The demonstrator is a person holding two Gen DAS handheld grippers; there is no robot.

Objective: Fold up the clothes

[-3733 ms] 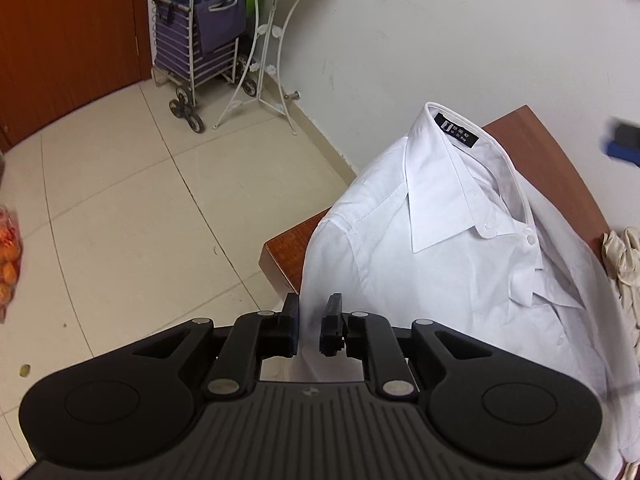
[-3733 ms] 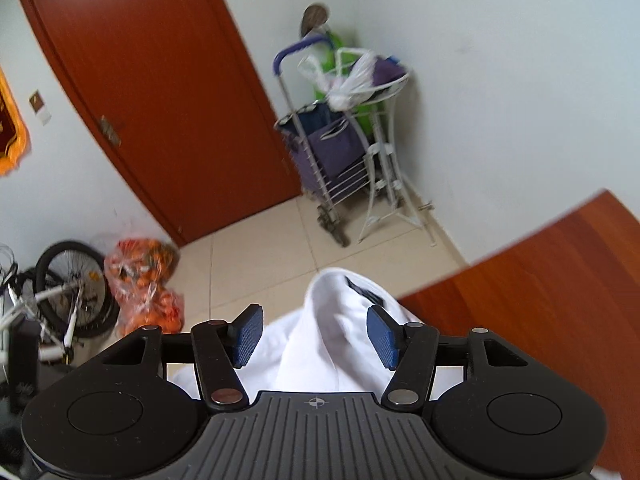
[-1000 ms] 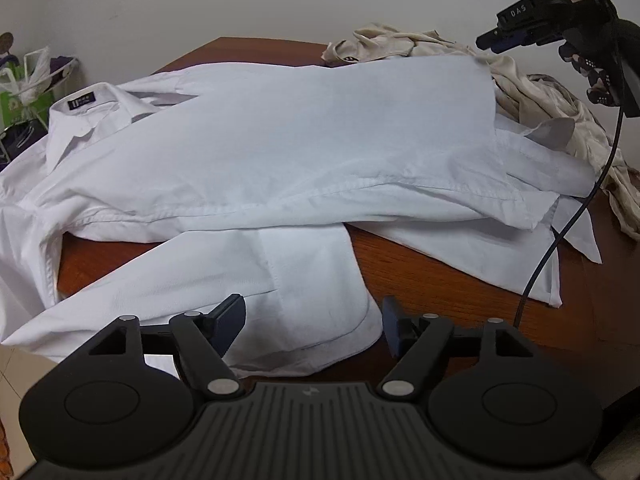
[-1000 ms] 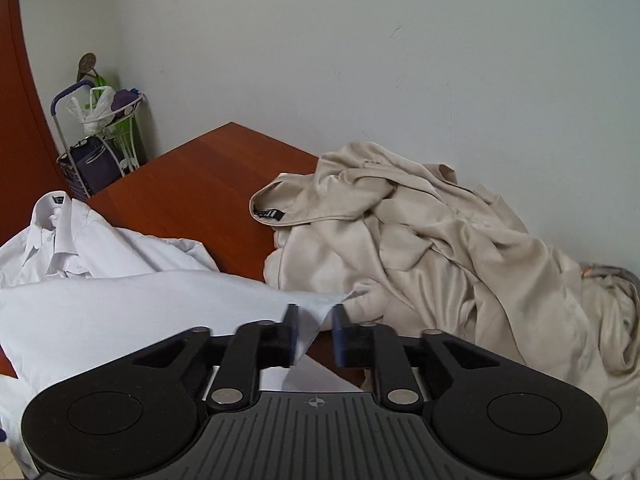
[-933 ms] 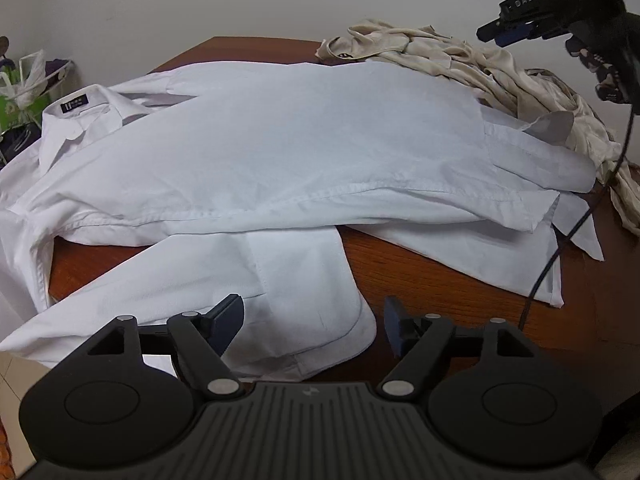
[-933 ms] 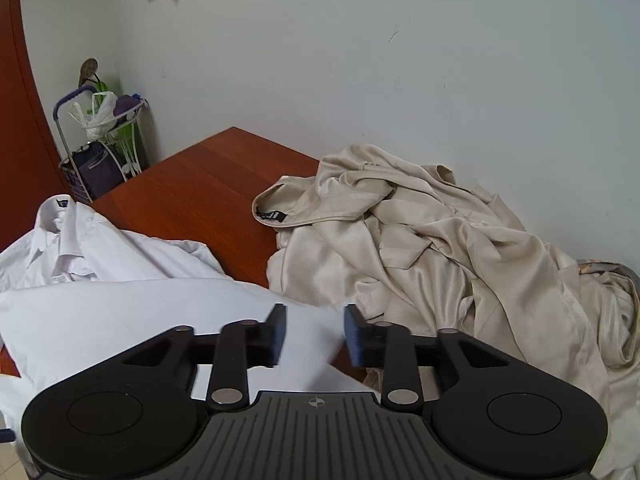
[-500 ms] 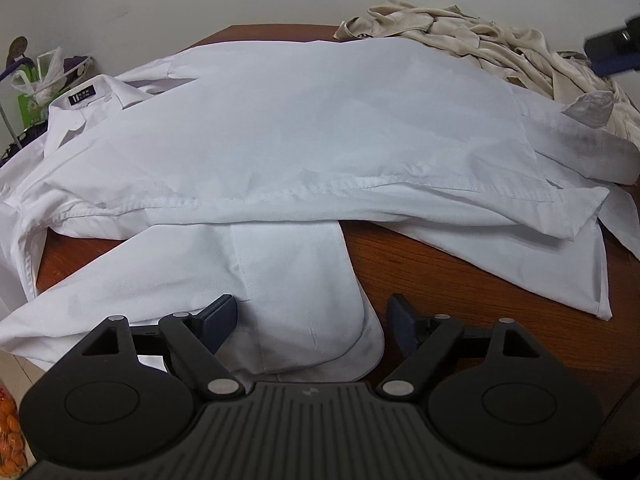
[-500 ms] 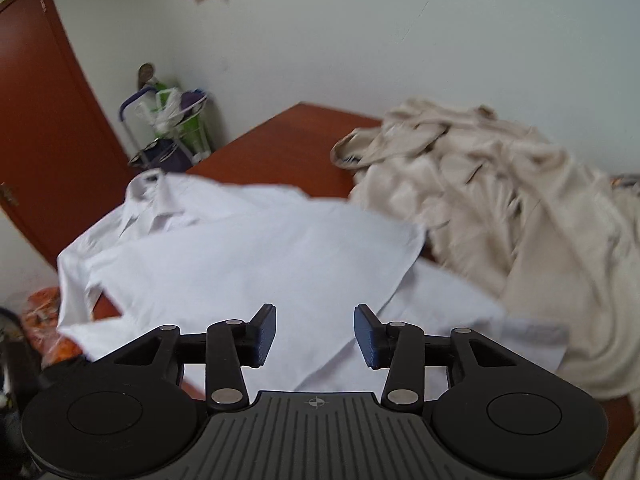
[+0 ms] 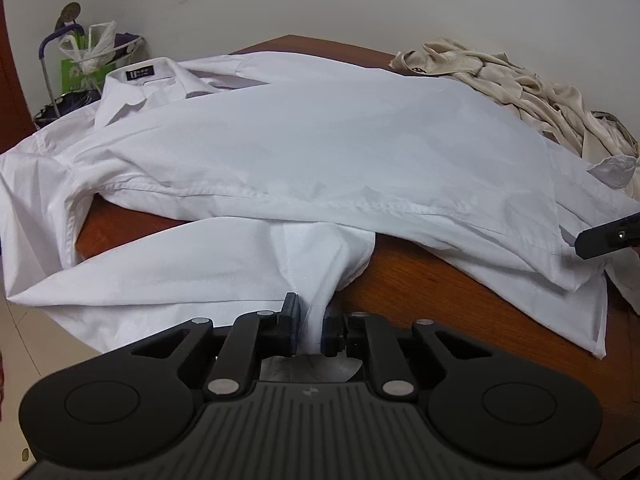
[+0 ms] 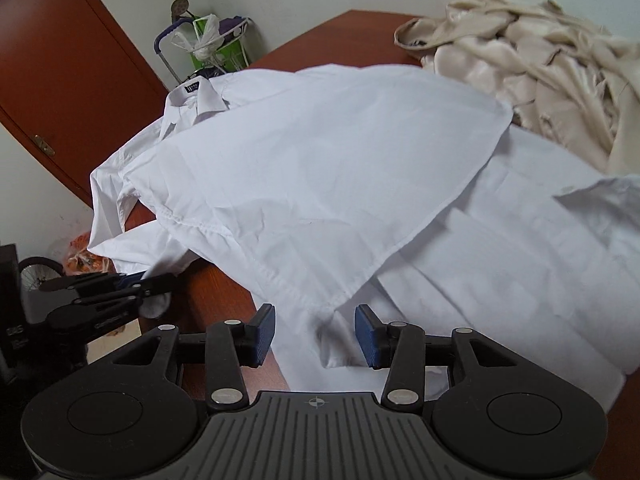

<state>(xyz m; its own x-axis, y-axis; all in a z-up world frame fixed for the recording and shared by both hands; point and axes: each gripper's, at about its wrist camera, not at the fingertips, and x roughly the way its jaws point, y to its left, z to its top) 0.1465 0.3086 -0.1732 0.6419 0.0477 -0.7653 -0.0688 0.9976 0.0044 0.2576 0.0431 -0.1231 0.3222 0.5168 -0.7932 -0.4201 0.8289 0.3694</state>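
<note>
In the left wrist view, the white shirt lay spread on the brown counter, with its collar far off to the left and its bottom hem to the right, so its long way ran across the picture. One sleeve lay flat in front, near the counter's edge. The left gripper had just been closing, and its fingers were squeezed on the cuff end of that sleeve, so the sleeve ran away from them to the left. A pile of beige clothes sat at the far right. In the right wrist view, the right gripper was about half open and held nothing. A corner of the shirt's bottom hem lay between its blue fingers, but they did not look to be pressing it. This gripper was the nearer one to the hem end, and the left gripper to the sleeve.
</note>
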